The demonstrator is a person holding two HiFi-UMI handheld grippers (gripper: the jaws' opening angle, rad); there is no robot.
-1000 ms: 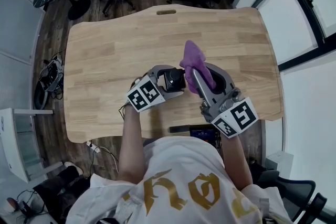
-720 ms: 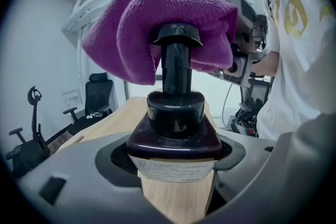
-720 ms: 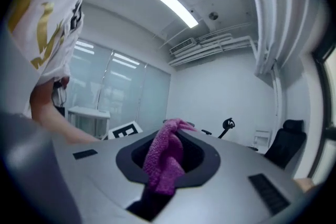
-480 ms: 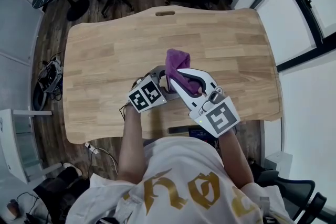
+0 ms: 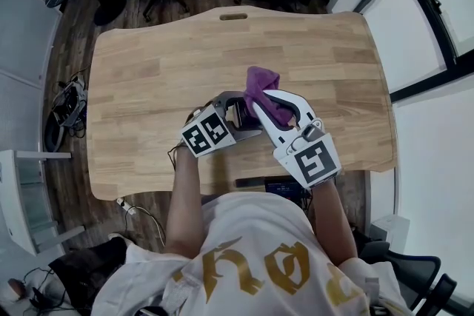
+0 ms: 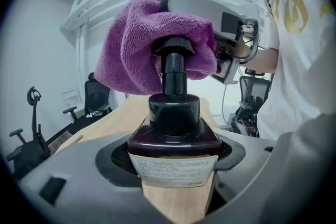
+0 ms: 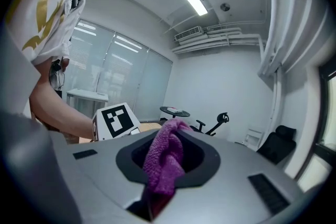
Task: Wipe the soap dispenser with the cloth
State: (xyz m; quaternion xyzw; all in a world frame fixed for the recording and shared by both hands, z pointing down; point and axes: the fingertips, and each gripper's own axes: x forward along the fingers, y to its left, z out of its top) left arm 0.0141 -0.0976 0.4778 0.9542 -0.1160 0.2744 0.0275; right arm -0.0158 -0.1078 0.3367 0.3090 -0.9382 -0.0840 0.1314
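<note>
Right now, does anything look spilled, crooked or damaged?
Nothing stands out: the left hand-held gripper holds the soap dispenser, and the cloth in the right hand-held gripper rests against its pump. No spill shows.

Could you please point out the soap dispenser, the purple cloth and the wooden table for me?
soap dispenser (image 6: 174, 113), left gripper view, dark collar below the pump.
purple cloth (image 6: 131, 52), left gripper view, fold left of the pump head.
wooden table (image 5: 148, 85), head view, bare wood at left.

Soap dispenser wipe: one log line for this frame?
left gripper: shut on soap dispenser | right gripper: shut on cloth | cloth: against pump head
</note>
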